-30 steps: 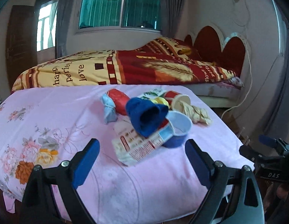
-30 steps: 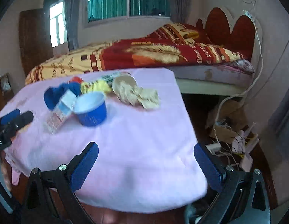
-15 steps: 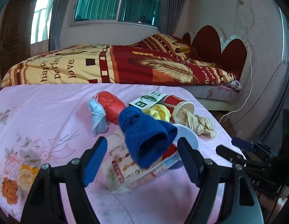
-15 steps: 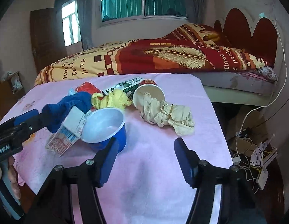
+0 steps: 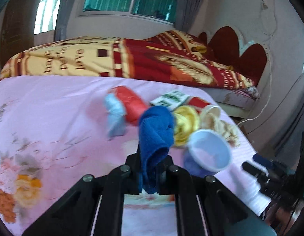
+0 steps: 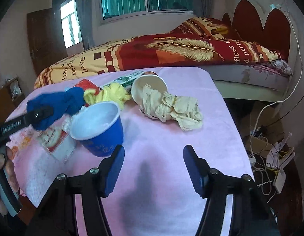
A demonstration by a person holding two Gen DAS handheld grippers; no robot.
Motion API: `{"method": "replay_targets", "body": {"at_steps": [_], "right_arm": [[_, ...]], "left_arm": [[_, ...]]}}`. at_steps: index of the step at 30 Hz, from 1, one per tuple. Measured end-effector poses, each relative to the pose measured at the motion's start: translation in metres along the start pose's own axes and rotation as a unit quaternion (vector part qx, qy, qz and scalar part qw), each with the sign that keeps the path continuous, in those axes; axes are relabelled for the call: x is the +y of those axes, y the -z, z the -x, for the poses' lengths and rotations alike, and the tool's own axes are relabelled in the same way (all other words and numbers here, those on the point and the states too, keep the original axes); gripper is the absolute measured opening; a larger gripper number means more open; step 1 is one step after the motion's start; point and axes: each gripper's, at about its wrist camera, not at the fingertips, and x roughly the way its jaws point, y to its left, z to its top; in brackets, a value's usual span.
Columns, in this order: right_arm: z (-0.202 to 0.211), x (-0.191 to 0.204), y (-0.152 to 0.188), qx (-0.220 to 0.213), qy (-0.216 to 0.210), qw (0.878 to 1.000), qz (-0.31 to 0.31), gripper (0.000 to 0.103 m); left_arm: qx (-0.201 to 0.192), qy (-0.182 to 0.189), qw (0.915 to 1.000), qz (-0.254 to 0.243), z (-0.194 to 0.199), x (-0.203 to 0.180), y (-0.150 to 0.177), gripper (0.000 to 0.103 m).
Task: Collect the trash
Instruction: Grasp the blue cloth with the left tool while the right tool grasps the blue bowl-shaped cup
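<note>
A pink floral cloth (image 5: 43,122) is spread over the table, and the trash is heaped toward its right half in the left wrist view. At the left end of the heap a pale blue crumpled wad (image 5: 115,116) is seen, touching a red wrapper (image 5: 132,104) just behind it. Next to these a blue cloth (image 5: 157,135) is clamped between the closed fingers of the left gripper (image 5: 152,174), its lower end pinched and its bulk raised above the table. Behind the cloth a green and white carton (image 5: 169,99) lies flat, and beside it a yellow crumpled piece (image 5: 184,123) is found. Further right a blue cup with a white inside (image 5: 208,153) is tipped on its side, its mouth turned toward the camera, and a red paper cup (image 5: 203,106) lies on its side with beige crumpled paper (image 5: 224,127) spilling from it. In the right wrist view the blue cloth (image 6: 53,106) is shown held up at the left, over a printed flat packet (image 6: 53,139) that lies on the table against the blue cup (image 6: 99,127). The yellow piece (image 6: 110,94) is set behind the cup, and the beige paper (image 6: 171,108) stretches from the paper cup (image 6: 150,86) to the right. The fingers of the right gripper (image 6: 154,169) are spread apart above bare pink cloth, just beside the blue cup, with nothing between them. A bed with a red and yellow quilt (image 6: 161,53) is seen behind the table.
</note>
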Motion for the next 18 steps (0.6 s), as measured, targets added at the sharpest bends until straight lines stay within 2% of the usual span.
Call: {"method": "replay_targets", "body": {"at_steps": [3, 8, 10, 11, 12, 13, 14, 18], "right_arm": [[-0.001, 0.009, -0.001, -0.001, -0.008, 1.000, 0.005, 0.064], [0.000, 0.025, -0.005, -0.006, -0.024, 1.000, 0.013, 0.064], [0.001, 0.030, -0.007, -0.009, -0.027, 0.999, 0.014, 0.064], [0.001, 0.032, -0.009, -0.011, -0.029, 0.999, 0.013, 0.064], [0.001, 0.034, -0.011, -0.013, -0.030, 0.999, 0.012, 0.064], [0.000, 0.036, -0.012, -0.013, -0.030, 0.999, 0.011, 0.064], [-0.003, 0.038, -0.014, -0.011, -0.032, 0.999, 0.011, 0.064], [-0.023, 0.046, -0.024, 0.005, -0.030, 1.000, 0.005, 0.064]], "left_arm": [[0.000, -0.019, 0.9998, 0.005, 0.012, 0.020, 0.008, 0.010], [0.007, -0.029, 0.9995, 0.007, 0.030, 0.036, 0.027, 0.011], [0.016, -0.031, 0.9994, 0.007, 0.031, 0.038, 0.034, 0.027], [0.014, -0.040, 0.9991, 0.005, 0.031, 0.038, 0.036, 0.056], [0.006, -0.052, 0.9986, 0.003, 0.031, 0.038, 0.036, 0.080], [-0.005, -0.063, 0.9980, 0.003, 0.032, 0.039, 0.036, 0.085], [-0.009, -0.066, 0.9977, 0.005, 0.031, 0.040, 0.033, 0.086], [0.002, -0.047, 0.9988, 0.014, 0.015, 0.049, 0.021, 0.086]]}}
